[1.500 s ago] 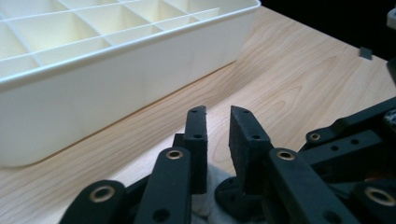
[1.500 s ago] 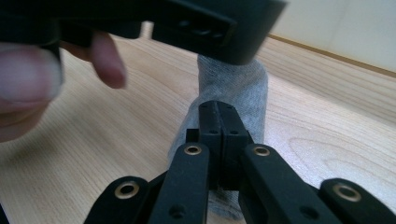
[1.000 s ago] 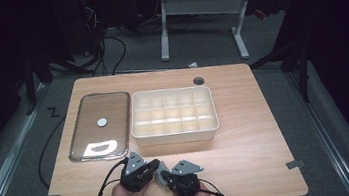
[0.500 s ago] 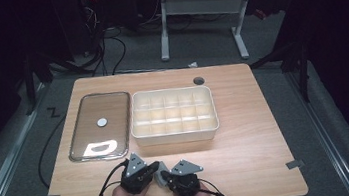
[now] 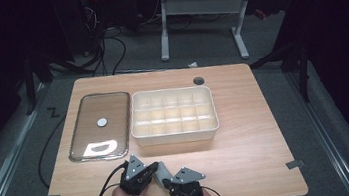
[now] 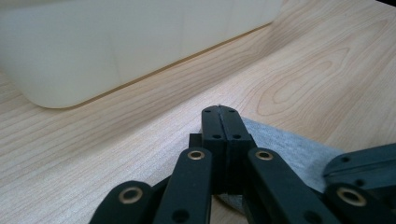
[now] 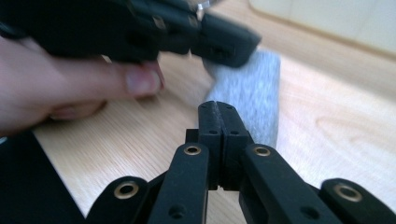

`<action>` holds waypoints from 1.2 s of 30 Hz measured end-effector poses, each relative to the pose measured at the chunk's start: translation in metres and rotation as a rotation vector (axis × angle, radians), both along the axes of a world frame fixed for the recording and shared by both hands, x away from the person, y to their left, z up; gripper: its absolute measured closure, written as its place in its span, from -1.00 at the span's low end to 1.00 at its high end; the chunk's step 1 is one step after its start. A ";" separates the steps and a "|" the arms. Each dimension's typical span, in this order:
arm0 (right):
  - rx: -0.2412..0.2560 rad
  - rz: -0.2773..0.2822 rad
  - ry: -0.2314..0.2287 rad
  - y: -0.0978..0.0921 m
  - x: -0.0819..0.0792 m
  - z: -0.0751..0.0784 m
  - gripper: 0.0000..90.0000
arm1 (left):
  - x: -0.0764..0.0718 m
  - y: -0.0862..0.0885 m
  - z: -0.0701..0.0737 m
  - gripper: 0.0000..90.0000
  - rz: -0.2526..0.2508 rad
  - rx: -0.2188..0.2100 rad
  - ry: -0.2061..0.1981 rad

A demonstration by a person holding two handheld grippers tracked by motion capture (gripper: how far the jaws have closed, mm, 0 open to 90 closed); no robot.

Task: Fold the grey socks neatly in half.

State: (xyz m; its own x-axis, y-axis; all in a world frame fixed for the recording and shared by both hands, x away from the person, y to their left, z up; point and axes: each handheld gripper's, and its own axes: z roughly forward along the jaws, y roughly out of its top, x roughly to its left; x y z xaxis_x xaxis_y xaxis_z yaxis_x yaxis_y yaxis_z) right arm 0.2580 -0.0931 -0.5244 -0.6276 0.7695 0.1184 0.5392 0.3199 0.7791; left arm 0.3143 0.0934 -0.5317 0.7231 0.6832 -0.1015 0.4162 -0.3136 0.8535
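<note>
Grey cloth lies folded small on the wooden table near its front edge, at about 6 o'clock from the white compartment box and between the two grippers. In the left gripper view the left gripper has its jaws pressed flat together, with the cloth spreading out beneath and to the right of their tips; whether a layer of fabric is actually nipped between them is hard to tell from this angle. In the right gripper view the right gripper also has its jaws closed tight, its tip at the near edge of the cloth, with the left gripper resting on the far edge at 12 o'clock. The metal tray sits apart at 10 o'clock. To handle the cloth well, each gripper should probably take one edge only, lift slightly, and draw apart evenly so that the fabric does not bunch.
</note>
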 end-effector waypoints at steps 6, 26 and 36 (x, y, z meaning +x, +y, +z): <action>0.004 0.008 -0.006 0.000 0.000 -0.004 1.00 | -0.001 -0.001 0.000 1.00 0.002 0.014 -0.010; 0.050 -0.031 0.091 -0.012 0.028 0.016 0.38 | -0.001 0.001 0.000 1.00 0.008 -0.002 -0.004; 0.084 -0.051 0.167 -0.013 0.040 0.009 -0.04 | -0.001 0.001 0.000 1.00 0.005 0.000 -0.003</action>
State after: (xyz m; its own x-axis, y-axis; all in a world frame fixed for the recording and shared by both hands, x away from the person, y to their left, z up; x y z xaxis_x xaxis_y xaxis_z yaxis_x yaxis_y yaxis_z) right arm 0.2979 -0.1065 -0.5151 -0.5540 0.7830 0.2829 0.6771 0.2260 0.7003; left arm 0.3129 0.0946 -0.5317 0.7203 0.6865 -0.0994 0.4148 -0.3114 0.8550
